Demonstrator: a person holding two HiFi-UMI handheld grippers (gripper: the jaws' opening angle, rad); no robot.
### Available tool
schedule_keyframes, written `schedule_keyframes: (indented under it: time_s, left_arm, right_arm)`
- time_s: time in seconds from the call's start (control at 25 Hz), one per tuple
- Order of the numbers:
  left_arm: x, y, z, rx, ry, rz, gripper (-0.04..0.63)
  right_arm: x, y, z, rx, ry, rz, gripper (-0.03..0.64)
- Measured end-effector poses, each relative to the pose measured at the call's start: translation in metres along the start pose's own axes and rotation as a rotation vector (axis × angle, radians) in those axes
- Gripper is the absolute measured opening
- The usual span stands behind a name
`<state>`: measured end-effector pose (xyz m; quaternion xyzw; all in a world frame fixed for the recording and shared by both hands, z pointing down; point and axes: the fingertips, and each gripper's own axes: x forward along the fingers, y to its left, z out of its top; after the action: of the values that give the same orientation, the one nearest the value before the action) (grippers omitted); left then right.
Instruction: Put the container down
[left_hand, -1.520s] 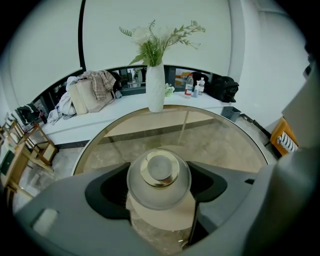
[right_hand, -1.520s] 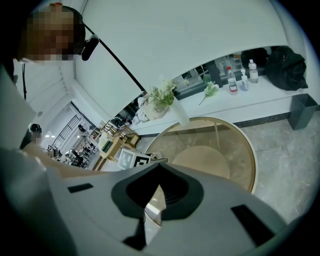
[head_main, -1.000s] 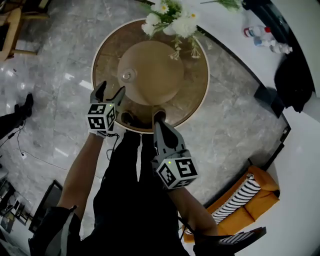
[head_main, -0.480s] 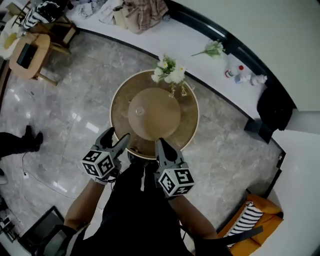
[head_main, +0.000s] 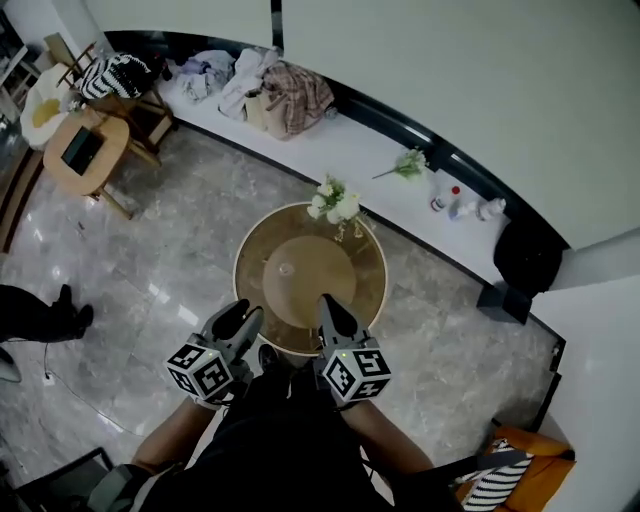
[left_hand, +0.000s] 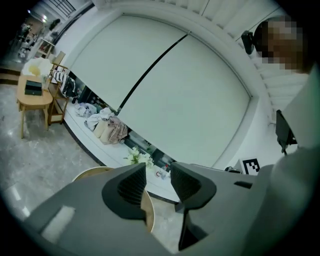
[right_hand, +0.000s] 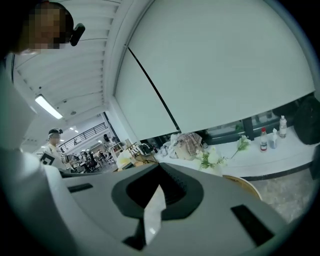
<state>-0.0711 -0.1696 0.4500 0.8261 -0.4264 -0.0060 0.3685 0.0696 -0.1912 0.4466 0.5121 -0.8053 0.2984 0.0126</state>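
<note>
Head view, looking steeply down: a round brown table (head_main: 372, 290) on a grey marble floor (head_main: 150, 260). The container (head_main: 308, 278), a tan dome-shaped piece w/ a small knob on top, sits at the centre of the table, upright, nothing touching it. White flowers (head_main: 333, 203) stand at the table's far edge.

Your left gripper (head_main: 236, 318) is at the table's near-left edge, clear of the container. In the left gripper view, its fingers (left_hand: 134, 184) are partway apart and closing, w/ nothing between them; only the table rim, the flowers (left_hand: 137, 156) and the wall ledge show through the gap.

Your right gripper (head_main: 327, 306) is at the near edge just right of centre, tip over the table rim, near the container but apart from it. In the right gripper view the right gripper (right_hand: 160, 169) has its fingers brought together. A thin pale sliver shows along the seam; can't tell what it is.

Both forearms come up from the bottom of the head view, approx. side by side.

Beyond the table, a white ledge (head_main: 370, 150) curves along the wall, w/ a heap of clothes (head_main: 285, 95) at left and a few small bottles (head_main: 455, 203) at right.
</note>
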Motion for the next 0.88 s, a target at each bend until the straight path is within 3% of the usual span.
schedule_keyframes:
  time_s: [0.16, 0.24, 0.48, 0.88]
  left_arm:
    - [-0.017, -0.031, 0.021, 0.023, -0.058, -0.050, 0.041]
    - [-0.025, -0.042, 0.029, 0.031, -0.083, -0.069, 0.017]
    - [-0.040, -0.072, 0.050, 0.126, -0.126, -0.112, 0.014]
    - [-0.057, -0.098, 0.075, 0.186, -0.212, -0.151, 0.014]
  right_arm:
    - [-0.014, 0.034, 0.023, -0.033, -0.044, 0.066, 0.008]
    - [-0.022, 0.049, 0.036, -0.059, -0.074, 0.087, 0.008]
    - [-0.047, 0.076, 0.065, -0.142, -0.151, 0.103, 0.008]
    - [-0.070, 0.109, 0.090, -0.186, -0.248, 0.135, 0.008]
